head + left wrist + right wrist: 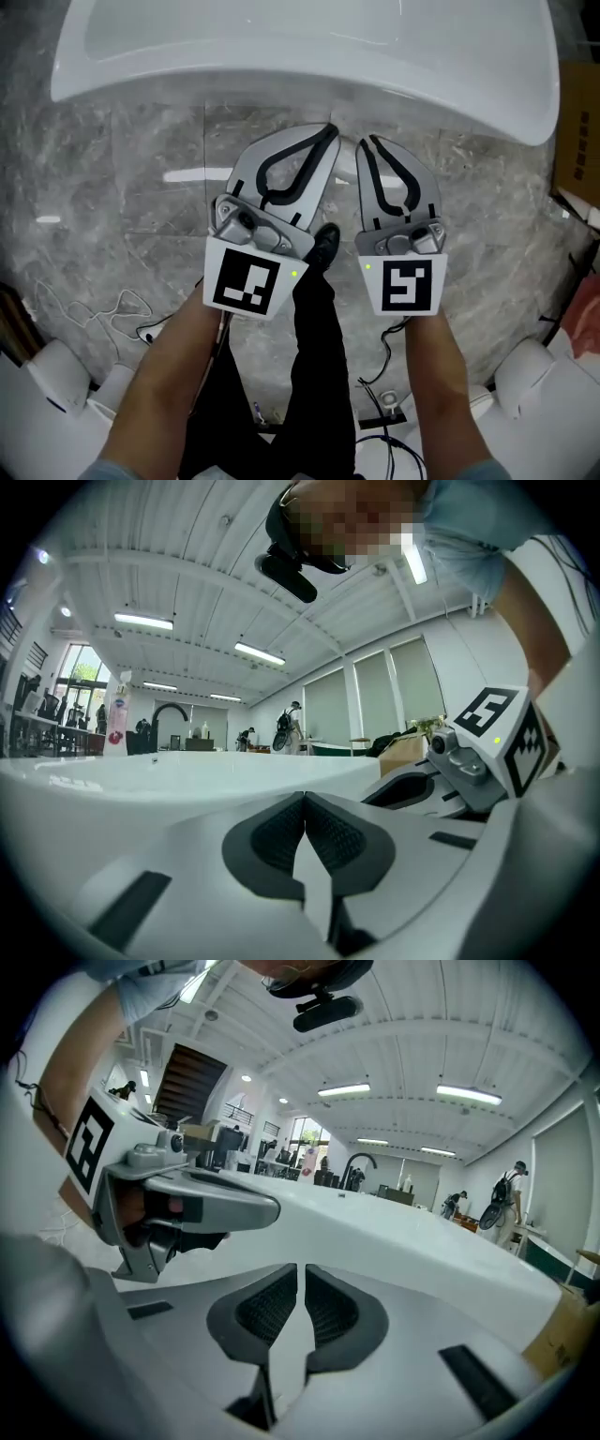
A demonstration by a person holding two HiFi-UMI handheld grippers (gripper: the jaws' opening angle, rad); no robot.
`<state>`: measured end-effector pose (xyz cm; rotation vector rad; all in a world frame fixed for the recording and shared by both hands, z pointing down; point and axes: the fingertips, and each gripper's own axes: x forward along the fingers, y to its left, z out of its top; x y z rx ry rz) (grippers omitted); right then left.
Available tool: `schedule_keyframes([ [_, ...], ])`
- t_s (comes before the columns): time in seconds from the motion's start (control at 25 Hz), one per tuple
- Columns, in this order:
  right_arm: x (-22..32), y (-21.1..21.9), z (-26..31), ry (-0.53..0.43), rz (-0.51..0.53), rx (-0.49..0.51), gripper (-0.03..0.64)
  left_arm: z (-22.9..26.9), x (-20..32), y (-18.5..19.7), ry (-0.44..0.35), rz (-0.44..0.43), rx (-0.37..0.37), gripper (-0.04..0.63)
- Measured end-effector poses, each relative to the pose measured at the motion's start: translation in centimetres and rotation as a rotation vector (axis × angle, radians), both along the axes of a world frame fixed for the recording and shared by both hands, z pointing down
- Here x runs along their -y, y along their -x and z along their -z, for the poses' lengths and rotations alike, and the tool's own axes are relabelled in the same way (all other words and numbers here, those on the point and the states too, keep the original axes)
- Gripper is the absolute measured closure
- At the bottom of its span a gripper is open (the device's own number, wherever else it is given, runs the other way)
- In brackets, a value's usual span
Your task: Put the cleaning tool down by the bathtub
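Two grippers hang side by side above the grey marble floor, both pointing toward the white bathtub, whose rim curves across the top of your head view. Your left gripper has its jaws together: in the left gripper view the ribbed black pads meet at their tips, with nothing between them and only the tub's pale rim beyond. Your right gripper has its jaws narrow, just short of touching: in the right gripper view a thin slit runs between its pads, and nothing sits in that slit either. Each gripper carries its marker cube at the rear, close to your bare forearms, which reach in from the bottom of the head view. Between the two grippers, lower down, you can see one black shoe standing on the marble just short of the tub. Loose cables lie on the floor at the left, and a cardboard box stands at the right edge, beside the tub's end. Where the cleaning tool lies you cannot tell from any of the three views; neither gripper holds it
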<state>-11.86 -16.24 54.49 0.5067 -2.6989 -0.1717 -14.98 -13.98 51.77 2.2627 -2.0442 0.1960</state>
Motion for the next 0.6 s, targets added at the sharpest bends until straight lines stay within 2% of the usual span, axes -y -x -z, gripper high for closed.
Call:
schedule_keyframes([
  [0.2,1.5,0.0,9.3,-0.042,-0.087,0.078,0.587,8.4,0.9,0.5,-0.056,0.001,0.012,0.579],
  [0.4,2.1,0.6,18.2,-0.087,-0.132,0.165,0.597,16.5,0.9,0.7,-0.099,-0.002,0.034,0.579],
  [0.6,1.9,-0.9,26.8,-0.135,-0.170,0.216,0.601,24.7,0.3,-0.3,-0.140,-0.012,0.077,0.579],
])
